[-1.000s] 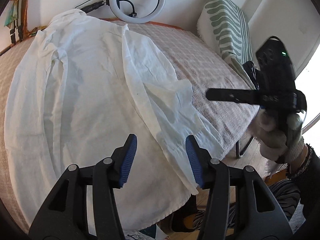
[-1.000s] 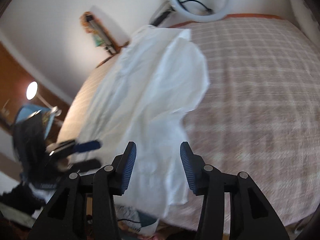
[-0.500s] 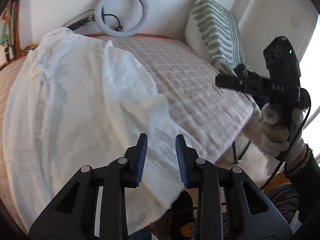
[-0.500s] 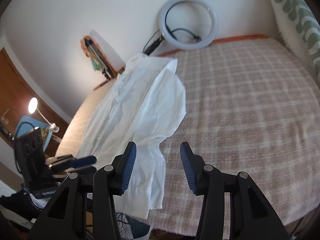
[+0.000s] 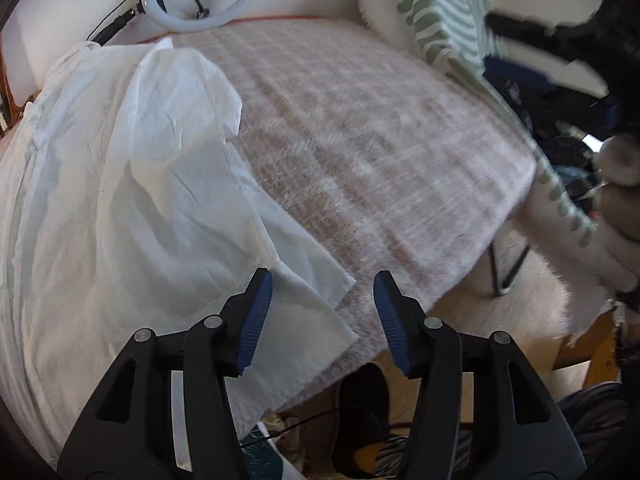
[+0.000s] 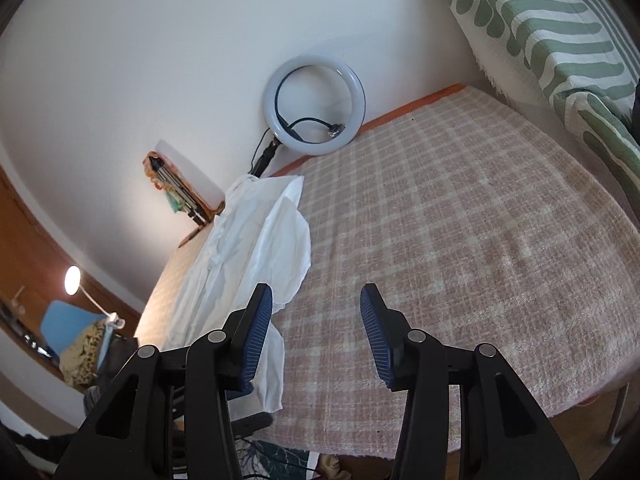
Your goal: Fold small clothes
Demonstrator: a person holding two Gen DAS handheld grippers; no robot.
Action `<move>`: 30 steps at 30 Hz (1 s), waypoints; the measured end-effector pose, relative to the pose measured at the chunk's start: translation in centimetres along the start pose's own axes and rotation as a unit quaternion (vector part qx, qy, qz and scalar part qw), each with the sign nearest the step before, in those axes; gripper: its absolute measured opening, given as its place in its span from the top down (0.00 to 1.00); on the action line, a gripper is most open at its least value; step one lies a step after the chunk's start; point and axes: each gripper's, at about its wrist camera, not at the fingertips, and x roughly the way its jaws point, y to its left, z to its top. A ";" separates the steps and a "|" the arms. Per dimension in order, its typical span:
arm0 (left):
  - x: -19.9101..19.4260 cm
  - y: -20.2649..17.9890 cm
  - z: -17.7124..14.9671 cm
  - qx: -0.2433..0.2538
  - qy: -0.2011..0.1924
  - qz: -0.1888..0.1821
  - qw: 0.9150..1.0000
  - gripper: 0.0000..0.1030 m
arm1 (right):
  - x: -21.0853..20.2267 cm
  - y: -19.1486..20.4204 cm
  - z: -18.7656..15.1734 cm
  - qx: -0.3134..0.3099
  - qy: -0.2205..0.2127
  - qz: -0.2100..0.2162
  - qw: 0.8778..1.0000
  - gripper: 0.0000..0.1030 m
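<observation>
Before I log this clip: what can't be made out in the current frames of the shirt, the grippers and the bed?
- White cotton shirt: left wrist view, its left side is cut off by the frame edge and its near hem sits behind the left gripper.
- Right gripper: left wrist view, motion-blurred and cropped at the right edge.
- Shirt's near end: right wrist view, hidden behind the right gripper's fingers.
- Pink checked bedspread: far right corner hidden by the green striped cushion.

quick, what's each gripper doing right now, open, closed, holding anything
Left gripper: open, its fingers have just been opening, nothing between them; white shirt lies beneath.
Right gripper: open, holding nothing.
</observation>
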 end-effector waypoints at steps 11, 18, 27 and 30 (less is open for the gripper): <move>-1.5 3.1 -0.5 -0.030 -0.044 -0.017 0.998 0.95 | 2.9 1.1 0.5 -0.015 0.027 0.021 0.999 0.56; -6.5 4.9 -1.3 -0.086 -0.086 -0.066 0.990 0.95 | 9.9 0.5 2.2 0.013 0.083 0.035 0.996 0.54; -7.6 6.4 -2.0 -0.122 -0.098 -0.098 0.983 0.96 | 20.7 0.2 3.9 0.062 0.156 0.062 0.984 0.47; -7.8 6.6 -2.0 -0.123 -0.101 -0.108 0.981 0.96 | 22.9 0.6 3.8 0.063 0.171 0.057 0.982 0.46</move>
